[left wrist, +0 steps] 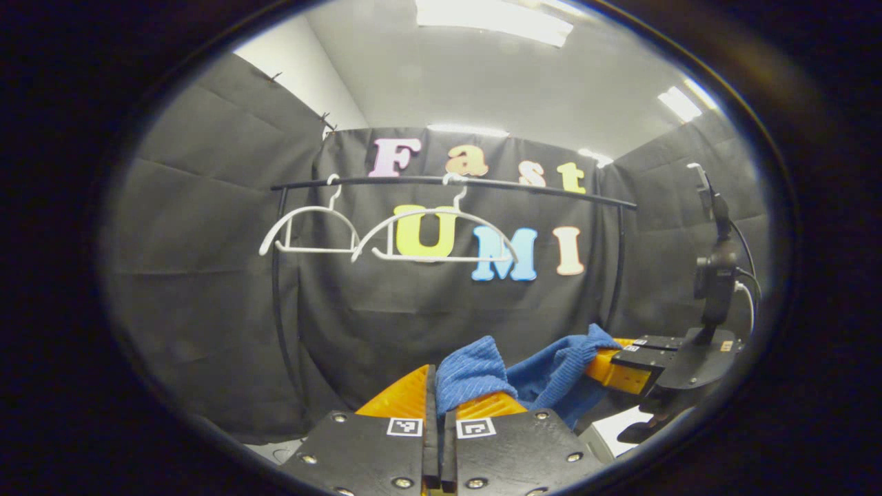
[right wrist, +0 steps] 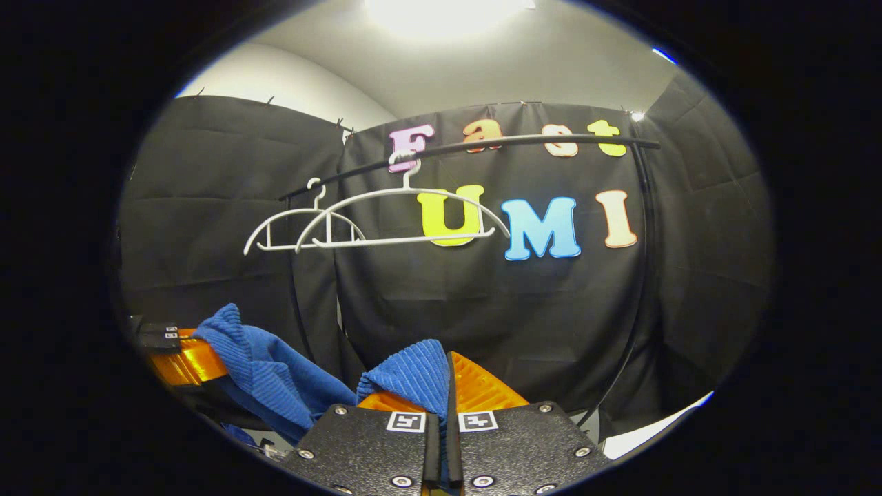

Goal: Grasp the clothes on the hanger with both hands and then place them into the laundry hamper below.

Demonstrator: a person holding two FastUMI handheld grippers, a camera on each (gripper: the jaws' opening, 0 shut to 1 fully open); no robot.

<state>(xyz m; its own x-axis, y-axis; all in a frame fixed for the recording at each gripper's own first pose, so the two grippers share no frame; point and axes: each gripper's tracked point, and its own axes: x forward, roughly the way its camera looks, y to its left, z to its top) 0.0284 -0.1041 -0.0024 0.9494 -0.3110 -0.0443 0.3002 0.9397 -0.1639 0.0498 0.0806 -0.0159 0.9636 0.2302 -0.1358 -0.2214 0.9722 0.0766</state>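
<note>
Light comes from ceiling panels [left wrist: 493, 19] overhead; in the right gripper view one lamp [right wrist: 441, 15] blows out into white glare, while in the left gripper view a second strip [left wrist: 679, 103] shines at the upper right. The black cloth soaks up the light and looks dim and flat, with soft shadows in its folds. Both views are sharp in the middle, but the fisheye bends the clothes rail [left wrist: 448, 182] into an arc and smears the edges.
</note>
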